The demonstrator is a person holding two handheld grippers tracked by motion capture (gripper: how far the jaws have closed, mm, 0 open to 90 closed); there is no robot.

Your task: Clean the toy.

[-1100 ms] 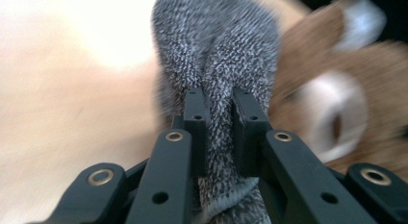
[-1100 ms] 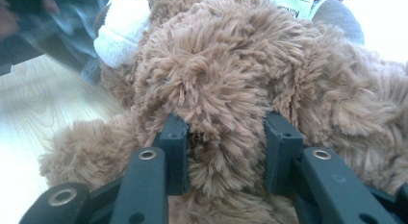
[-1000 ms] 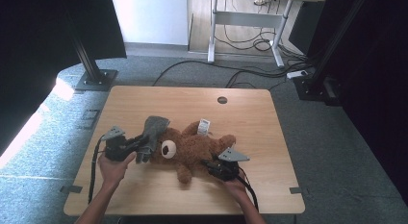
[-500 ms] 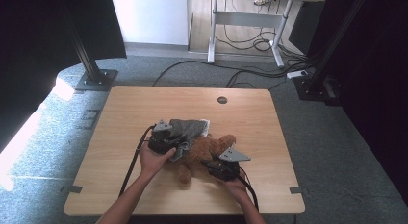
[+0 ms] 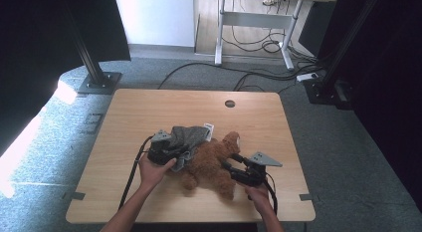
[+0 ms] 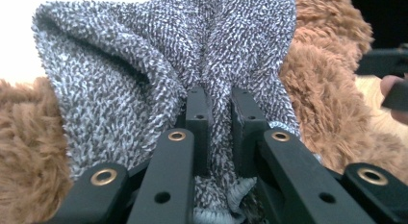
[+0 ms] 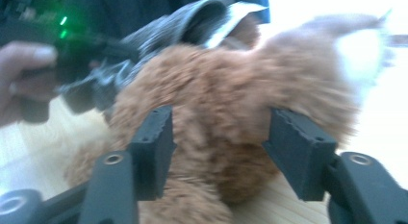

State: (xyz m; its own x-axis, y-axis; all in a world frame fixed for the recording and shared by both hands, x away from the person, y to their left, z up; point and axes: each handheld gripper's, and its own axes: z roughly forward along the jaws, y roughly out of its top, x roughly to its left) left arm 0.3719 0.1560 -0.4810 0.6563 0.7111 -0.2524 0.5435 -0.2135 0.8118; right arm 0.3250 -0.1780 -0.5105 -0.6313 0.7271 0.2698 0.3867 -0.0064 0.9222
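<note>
So the left claw [image 6: 219, 123] is clamped down tight on a fold of the grey knit garment [image 6: 159, 65], with the fabric bunched up between its two black jaws and spilling out above and to both sides. In the high view you can see that left claw [image 5: 171, 153] sitting at the left end of the garment [image 5: 189, 137], gripped by the person's left hand [image 5: 153, 171], cable trailing back toward the near edge.

The right claw [image 7: 219, 147] is spread wide, its jaws standing on either side of a limb of the brown teddy bear [image 7: 231, 108], fur between them but nothing squeezed. It's kinda blurry there, so I can't tell whether the pads actually touch the fur. From above, the right claw [image 5: 234, 167] points in at the bear's lower right side, with the right hand [image 5: 259, 194] behind it and the grey three-cornered plate on top.

The teddy bear [image 5: 214, 162] lies flat on the wooden surface [image 5: 134, 112], roughly in the middle and toward the near half. The garment is draped over its upper left part, covering that end, with a small white tag [image 5: 208, 126] sticking out at the far side.

Past the surface there's grey carpet with cables [image 5: 259, 77] running across it.
</note>
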